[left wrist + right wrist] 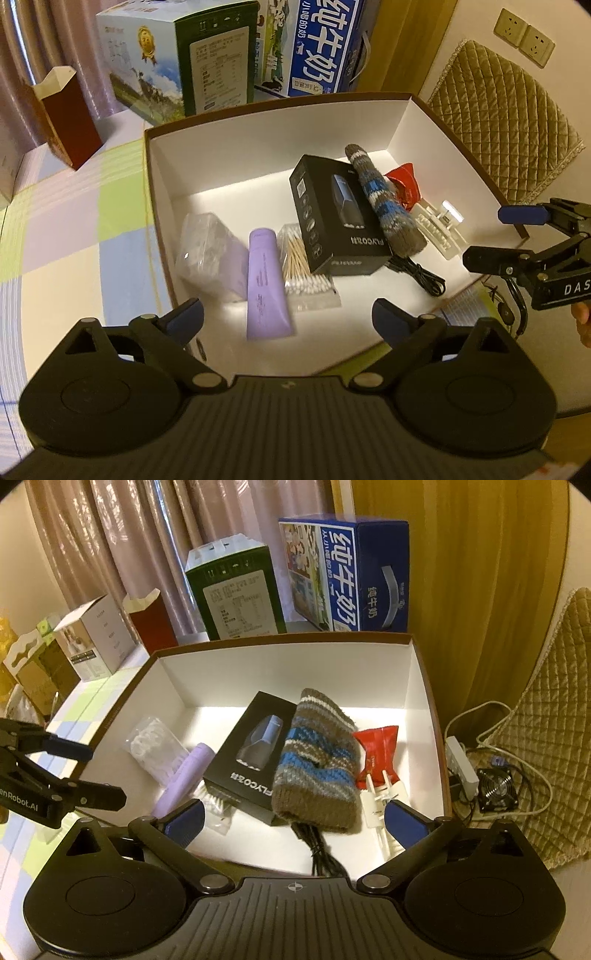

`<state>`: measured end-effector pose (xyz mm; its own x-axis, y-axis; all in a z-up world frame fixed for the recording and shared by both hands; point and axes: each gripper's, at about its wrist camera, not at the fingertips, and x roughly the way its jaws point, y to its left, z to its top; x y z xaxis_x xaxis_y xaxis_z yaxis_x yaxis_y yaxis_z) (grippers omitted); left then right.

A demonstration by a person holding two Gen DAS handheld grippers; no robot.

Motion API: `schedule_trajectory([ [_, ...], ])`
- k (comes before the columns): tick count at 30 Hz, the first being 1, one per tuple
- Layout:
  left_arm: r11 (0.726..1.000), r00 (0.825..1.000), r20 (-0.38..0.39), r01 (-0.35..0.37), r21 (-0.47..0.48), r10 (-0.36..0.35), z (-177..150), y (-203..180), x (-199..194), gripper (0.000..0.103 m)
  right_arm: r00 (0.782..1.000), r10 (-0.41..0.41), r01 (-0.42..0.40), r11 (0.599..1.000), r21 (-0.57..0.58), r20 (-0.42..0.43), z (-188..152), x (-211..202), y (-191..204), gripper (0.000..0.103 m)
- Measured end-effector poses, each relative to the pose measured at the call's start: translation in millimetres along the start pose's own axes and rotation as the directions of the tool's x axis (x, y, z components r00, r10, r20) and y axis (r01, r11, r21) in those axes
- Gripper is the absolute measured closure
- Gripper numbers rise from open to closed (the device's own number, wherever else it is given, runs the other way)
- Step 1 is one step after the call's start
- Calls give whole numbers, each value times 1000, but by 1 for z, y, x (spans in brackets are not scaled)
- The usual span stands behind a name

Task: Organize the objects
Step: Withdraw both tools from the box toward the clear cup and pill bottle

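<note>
- The table (66, 236), under a pastel checked cloth, carries everything I work over.
- The open box (419, 686), white inside with a brown rim, sits on that cloth and holds all the small things.
- Behind it stand a blue milk carton (354, 576) and a green carton (236, 598), with a dark red box (70, 122) off to the left.
- The knitted hat (317, 768), striped grey, blue and white, lies in the box, leaning over the right edge of the black shaver box (251, 753).
- The purple tube (266, 288) lies flat near the front wall, between a clear plastic pack (207, 251) and a bag of cotton swabs (303, 273).
- A red packet (378, 753) sits right of the hat, touching a white clip (384, 801) in front of it.
- A black cable (321, 853) trails from under the hat toward the front wall.
- My left gripper (288, 317) hovers over the front of the box, jaws spread wide, nothing between them.
- My right gripper (293, 823) hangs over the front right part, jaws wide too and empty.
</note>
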<state>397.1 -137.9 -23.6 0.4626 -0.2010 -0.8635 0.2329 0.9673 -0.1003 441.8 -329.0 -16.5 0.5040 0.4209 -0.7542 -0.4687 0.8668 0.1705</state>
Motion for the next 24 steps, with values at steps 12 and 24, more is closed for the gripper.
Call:
schedule_trajectory([
  [12,1000,1000,27,-1,-27,2,-25,-1,-36,7,999,19,-20,999,27,45,-16,-32,24,2],
  [24,999,998,59,-7,-52,10,-67,6,-80,7,996,66,-68,997,24,65,-40,-55,73,2],
])
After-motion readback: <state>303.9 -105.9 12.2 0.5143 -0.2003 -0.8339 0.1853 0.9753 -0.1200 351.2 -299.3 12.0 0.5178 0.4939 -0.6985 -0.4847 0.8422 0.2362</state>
